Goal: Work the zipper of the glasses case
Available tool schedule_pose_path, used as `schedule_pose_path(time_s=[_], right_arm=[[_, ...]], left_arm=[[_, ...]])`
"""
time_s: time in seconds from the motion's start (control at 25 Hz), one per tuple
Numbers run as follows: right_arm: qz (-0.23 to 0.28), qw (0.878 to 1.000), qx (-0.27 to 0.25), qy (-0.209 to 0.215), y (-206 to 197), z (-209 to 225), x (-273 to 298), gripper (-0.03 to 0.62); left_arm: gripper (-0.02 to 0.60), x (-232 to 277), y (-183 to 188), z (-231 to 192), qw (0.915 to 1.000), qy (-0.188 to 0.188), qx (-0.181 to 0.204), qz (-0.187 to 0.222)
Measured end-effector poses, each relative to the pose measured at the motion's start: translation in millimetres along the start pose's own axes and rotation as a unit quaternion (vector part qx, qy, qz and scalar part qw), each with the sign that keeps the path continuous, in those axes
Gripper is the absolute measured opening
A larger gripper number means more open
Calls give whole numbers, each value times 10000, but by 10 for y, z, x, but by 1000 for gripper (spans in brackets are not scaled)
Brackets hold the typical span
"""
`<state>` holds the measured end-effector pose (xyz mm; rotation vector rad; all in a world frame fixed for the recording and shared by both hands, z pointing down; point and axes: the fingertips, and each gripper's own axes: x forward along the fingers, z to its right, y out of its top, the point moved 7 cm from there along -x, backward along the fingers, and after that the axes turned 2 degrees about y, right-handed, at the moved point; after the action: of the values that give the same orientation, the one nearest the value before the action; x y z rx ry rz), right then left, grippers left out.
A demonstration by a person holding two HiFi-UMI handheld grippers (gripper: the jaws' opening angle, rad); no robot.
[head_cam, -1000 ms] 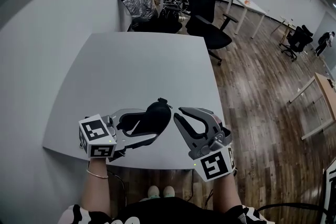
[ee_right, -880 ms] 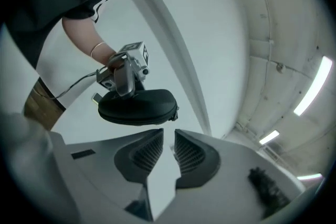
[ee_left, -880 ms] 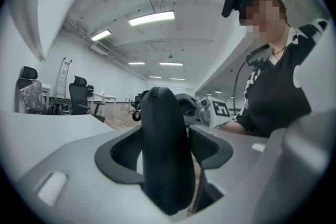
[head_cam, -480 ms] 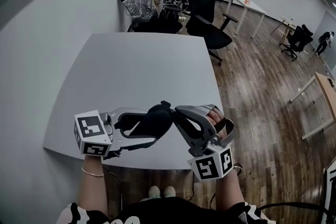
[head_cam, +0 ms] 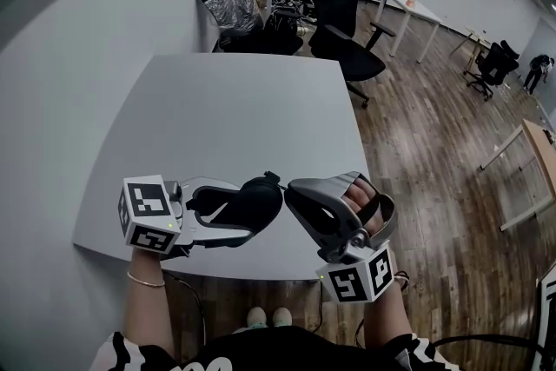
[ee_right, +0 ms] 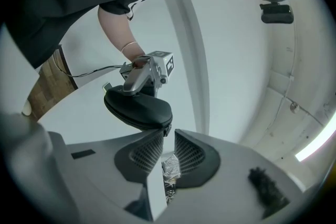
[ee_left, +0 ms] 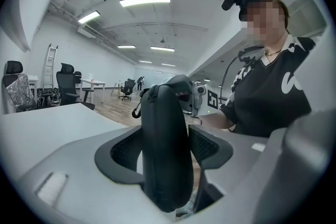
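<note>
A black zippered glasses case (head_cam: 257,197) hangs above the white table's front edge, with my left gripper (head_cam: 252,208) shut across its body. In the left gripper view the case (ee_left: 165,128) stands upright, squeezed between both pads. Its cord zipper pull (head_cam: 271,177) sticks out at the end that faces my right gripper (head_cam: 289,189). In the right gripper view the jaws (ee_right: 168,139) stand a narrow slit apart, and the zipper pull (ee_right: 166,130) sits right at their tips. Whether the pads pinch it is hidden.
The white table (head_cam: 234,109) stretches away beyond both grippers, with its right edge over the wood floor (head_cam: 417,143). Black office chairs (head_cam: 347,39) and clutter stand past the far edge. My body is close behind the near edge.
My right gripper has rolled at the wrist and closed in on the case's end. The left gripper has tipped slightly with the case, which now sits a little lower in the head view.
</note>
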<state>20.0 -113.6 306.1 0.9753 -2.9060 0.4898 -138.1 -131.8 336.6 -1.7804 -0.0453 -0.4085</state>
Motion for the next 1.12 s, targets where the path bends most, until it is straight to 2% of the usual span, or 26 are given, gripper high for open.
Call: schedule_pose_path(time_s=[0.24, 0.44, 0.6, 0.84, 1.12], right_arm=[[104, 9997, 185, 102, -4, 10, 2, 55], [84, 9988, 155, 457, -14, -37, 38, 52], [21, 9980, 347, 527, -83, -100, -45, 52], [174, 9984, 427, 324, 7, -75, 56, 52], [153, 9995, 292, 38, 40, -6, 22, 52]], left_arm=[[282, 48, -53, -10, 9994, -87, 62, -336], [282, 14, -66, -33, 9994, -43, 105, -322], [282, 4, -19, 35, 9997, -78, 202, -135], [282, -89, 54, 19, 9996, -160, 234, 28], [282, -71, 60, 56, 9993, -327, 173, 4]])
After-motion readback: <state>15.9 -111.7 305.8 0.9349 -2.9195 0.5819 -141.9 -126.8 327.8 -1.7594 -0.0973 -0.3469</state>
